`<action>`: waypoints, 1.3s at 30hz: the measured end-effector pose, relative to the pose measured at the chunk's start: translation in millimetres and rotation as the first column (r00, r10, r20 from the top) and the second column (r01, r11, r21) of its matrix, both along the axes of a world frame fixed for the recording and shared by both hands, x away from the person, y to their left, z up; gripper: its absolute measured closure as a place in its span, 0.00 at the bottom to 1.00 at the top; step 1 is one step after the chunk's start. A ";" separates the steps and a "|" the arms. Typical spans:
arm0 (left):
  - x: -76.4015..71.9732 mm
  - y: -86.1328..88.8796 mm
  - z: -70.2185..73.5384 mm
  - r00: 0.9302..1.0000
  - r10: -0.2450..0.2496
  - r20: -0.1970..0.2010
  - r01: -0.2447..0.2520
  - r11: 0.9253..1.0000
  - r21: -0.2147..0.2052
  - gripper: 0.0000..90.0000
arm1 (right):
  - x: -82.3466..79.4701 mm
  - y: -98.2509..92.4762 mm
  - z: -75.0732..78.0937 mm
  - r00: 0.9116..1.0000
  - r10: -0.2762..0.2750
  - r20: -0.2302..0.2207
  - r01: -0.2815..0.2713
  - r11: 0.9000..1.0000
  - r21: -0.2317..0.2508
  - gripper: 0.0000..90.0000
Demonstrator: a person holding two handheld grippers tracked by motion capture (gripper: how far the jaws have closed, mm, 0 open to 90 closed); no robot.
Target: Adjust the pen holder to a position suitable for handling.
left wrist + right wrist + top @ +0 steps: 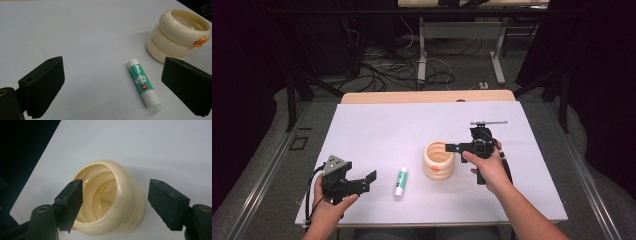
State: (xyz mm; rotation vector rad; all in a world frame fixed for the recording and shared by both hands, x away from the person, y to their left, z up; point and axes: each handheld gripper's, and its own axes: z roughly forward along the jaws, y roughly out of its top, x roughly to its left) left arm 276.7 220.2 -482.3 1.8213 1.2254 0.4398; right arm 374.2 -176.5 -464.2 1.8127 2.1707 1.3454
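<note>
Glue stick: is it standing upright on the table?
No, the glue stick lies flat on the white table, beside the cream cup.

The glue stick (143,83) bore a green label with a small red square (its print too blurred to read).

The ribbed cream cup (112,202) looks like smooth, glossy plastic with a small orange plastic tab. Just beside the cup, the glue stick (143,83) has a smooth white plastic body and a green paper-like label. The table (377,125) beneath the cup is matt white.
</note>
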 end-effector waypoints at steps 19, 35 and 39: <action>25.6 -41.8 10.4 0.989 -0.075 -0.128 0.076 0.997 0.008 0.18 | -47.2 1.1 10.4 0.943 0.110 0.313 -0.059 0.984 -0.168 0.17; 59.0 -71.9 20.8 0.960 -0.042 -0.277 0.066 0.995 0.077 0.27 | -74.2 -17.2 12.6 0.900 0.152 0.408 -0.044 0.964 -0.262 0.16; 68.0 -73.3 16.4 0.942 -0.012 -0.336 0.036 0.997 0.066 0.28 | -80.0 -23.0 11.7 0.900 0.154 0.409 -0.040 0.961 -0.273 0.16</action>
